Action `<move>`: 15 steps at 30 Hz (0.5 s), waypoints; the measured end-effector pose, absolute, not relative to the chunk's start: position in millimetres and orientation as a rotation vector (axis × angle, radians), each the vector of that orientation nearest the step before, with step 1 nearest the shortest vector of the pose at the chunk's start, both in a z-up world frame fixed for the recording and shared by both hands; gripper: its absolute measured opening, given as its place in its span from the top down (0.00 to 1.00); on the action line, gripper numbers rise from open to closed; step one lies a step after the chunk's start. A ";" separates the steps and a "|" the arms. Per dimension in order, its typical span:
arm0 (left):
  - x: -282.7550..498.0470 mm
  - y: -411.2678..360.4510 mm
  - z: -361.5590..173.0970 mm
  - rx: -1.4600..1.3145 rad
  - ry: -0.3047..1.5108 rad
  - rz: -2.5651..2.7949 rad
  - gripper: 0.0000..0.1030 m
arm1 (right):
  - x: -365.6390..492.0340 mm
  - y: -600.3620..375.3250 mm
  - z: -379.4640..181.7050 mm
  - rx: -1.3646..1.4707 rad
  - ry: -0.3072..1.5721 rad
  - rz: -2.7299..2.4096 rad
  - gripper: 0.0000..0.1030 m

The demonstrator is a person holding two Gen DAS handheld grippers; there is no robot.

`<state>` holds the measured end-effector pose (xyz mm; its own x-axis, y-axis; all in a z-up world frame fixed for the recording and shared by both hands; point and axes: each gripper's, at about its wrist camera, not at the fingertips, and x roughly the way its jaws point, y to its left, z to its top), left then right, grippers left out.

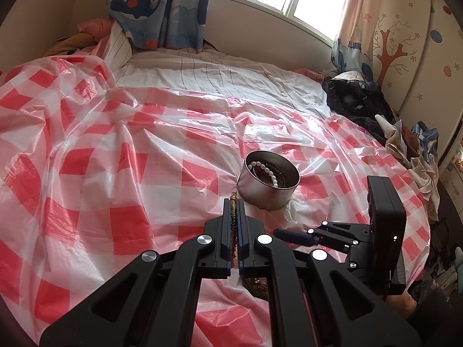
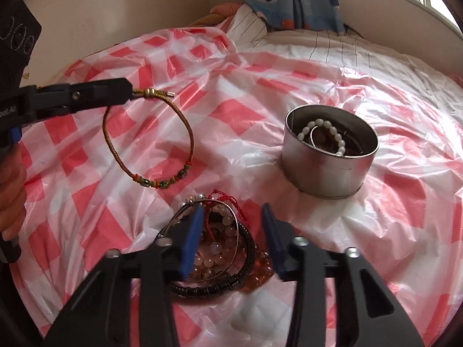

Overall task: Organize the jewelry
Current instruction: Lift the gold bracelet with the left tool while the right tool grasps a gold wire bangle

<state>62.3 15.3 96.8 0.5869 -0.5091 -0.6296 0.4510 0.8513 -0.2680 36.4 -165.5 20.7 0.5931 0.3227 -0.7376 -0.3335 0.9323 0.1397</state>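
My left gripper (image 1: pixel 235 202) is shut on a brown braided cord bracelet (image 2: pixel 189 133) with green beads, which hangs in the air to the left of a round metal tin (image 2: pixel 330 156). The left gripper also shows in the right wrist view (image 2: pixel 127 92). The tin (image 1: pixel 267 183) holds a white bead bracelet (image 2: pixel 324 133) and darker pieces. My right gripper (image 2: pixel 231 211) is open just above a pile of bracelets (image 2: pixel 220 248) on the checked sheet: black coil, amber beads, pale beads, red cord. The right gripper also shows in the left wrist view (image 1: pixel 279 232).
A red-and-white checked plastic sheet (image 1: pixel 115 173) covers the bed. Dark clothes (image 1: pixel 356 101) are heaped at the right edge by a wardrobe. Whale-print curtains (image 1: pixel 162 8) and a window stand behind the bed.
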 end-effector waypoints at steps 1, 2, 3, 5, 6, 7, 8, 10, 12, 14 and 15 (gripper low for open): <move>62.7 14.7 96.7 -0.080 0.760 -0.561 0.97 | 35.9 -164.1 20.8 -0.014 0.852 0.384 0.90; 62.7 14.6 96.7 -0.082 0.761 -0.561 0.97 | 34.5 -164.1 21.8 -0.016 0.843 0.384 0.91; 62.8 14.9 96.8 -0.083 0.760 -0.560 0.97 | 32.2 -165.2 23.9 -0.014 0.830 0.385 0.94; 62.7 14.6 97.0 -0.082 0.760 -0.560 0.97 | 28.2 -168.2 28.8 0.000 0.808 0.386 0.95; 62.9 14.8 97.2 -0.082 0.760 -0.560 0.97 | 26.8 -170.9 31.9 0.021 0.799 0.387 0.95; 62.8 14.6 97.3 -0.083 0.760 -0.560 0.97 | 24.3 -176.7 35.4 0.062 0.787 0.395 0.97; 62.7 14.6 97.3 -0.084 0.759 -0.561 0.97 | 20.9 -183.9 39.1 0.101 0.773 0.398 0.97; 62.3 11.8 98.0 -0.086 0.756 -0.567 0.97 | 15.5 -197.7 48.2 0.163 0.742 0.392 0.97; 61.3 6.1 99.1 -0.090 0.751 -0.576 0.97 | 9.5 -214.5 56.7 0.213 0.715 0.368 0.97; 60.5 -0.6 99.4 -0.093 0.749 -0.582 0.97 | 8.2 -226.6 58.0 0.237 0.722 0.342 0.97; 60.7 -3.1 99.1 -0.093 0.749 -0.583 0.97 | 10.0 -230.8 54.5 0.256 0.746 0.355 0.97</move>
